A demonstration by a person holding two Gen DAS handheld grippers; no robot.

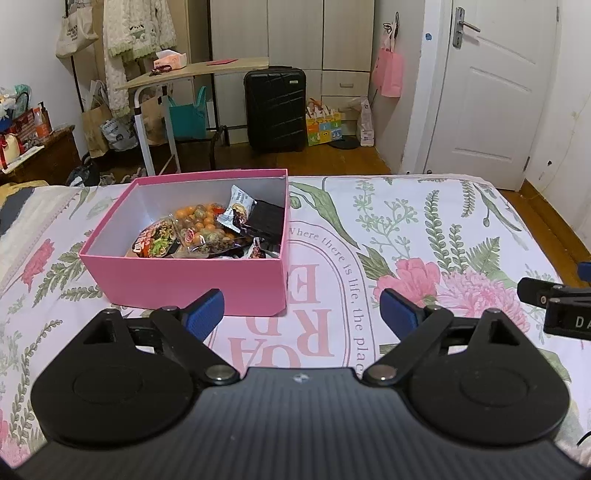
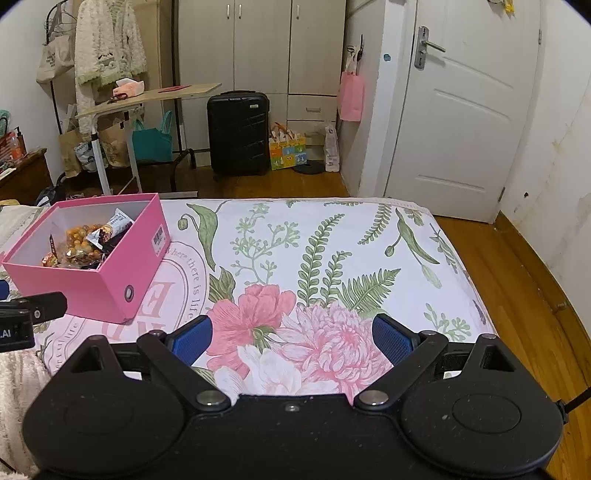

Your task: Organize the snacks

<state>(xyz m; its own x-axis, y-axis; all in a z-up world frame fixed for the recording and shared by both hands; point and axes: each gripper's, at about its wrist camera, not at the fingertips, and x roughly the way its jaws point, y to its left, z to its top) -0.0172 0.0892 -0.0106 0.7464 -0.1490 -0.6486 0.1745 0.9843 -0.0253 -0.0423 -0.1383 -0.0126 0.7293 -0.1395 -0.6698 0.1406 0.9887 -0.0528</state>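
At the far left of the room, behind the bed, we see a tote bag [image 1: 75, 31] and a fluffy cream cardigan [image 1: 136, 33] hanging on a rack, with paper bags [image 1: 96, 127] crowded on the floor below. Next comes a light wooden side table [image 1: 192, 72] carrying a pink tissue box [image 1: 170, 59], then a black suitcase [image 1: 275, 109] standing upright against the wardrobe [image 1: 291, 33].

On the flowered bedspread [image 1: 424, 221] sits the pink box [image 1: 184, 282], open at the top and resting flat. Inside it we make out the snacks: a packet with green and red print [image 1: 157, 242] at the near left, a clear bag of orange and speckled balls [image 1: 205, 225] in the middle, a silver-white wrapper [image 1: 236, 208] propped upright, and a dark packet [image 1: 267, 219] against the right wall. A few more wrappers lie beneath, though we cannot tell what they are.

Our left gripper [image 1: 301, 312] hovers just in front of the box, its blue pads [image 1: 205, 312] spread wide with nothing between them. In the right wrist view the box [image 2: 110, 284] lies well off to the left, and our right gripper [image 2: 291, 339] hangs over the pink blooms of the bedspread [image 2: 332, 258], likewise spread apart and empty.

Further right, a pink paper bag [image 1: 388, 72] hangs on the wall beside the white door [image 1: 495, 92], which is shut, and bare wooden floor [image 2: 524, 295] runs along the bed's right edge.
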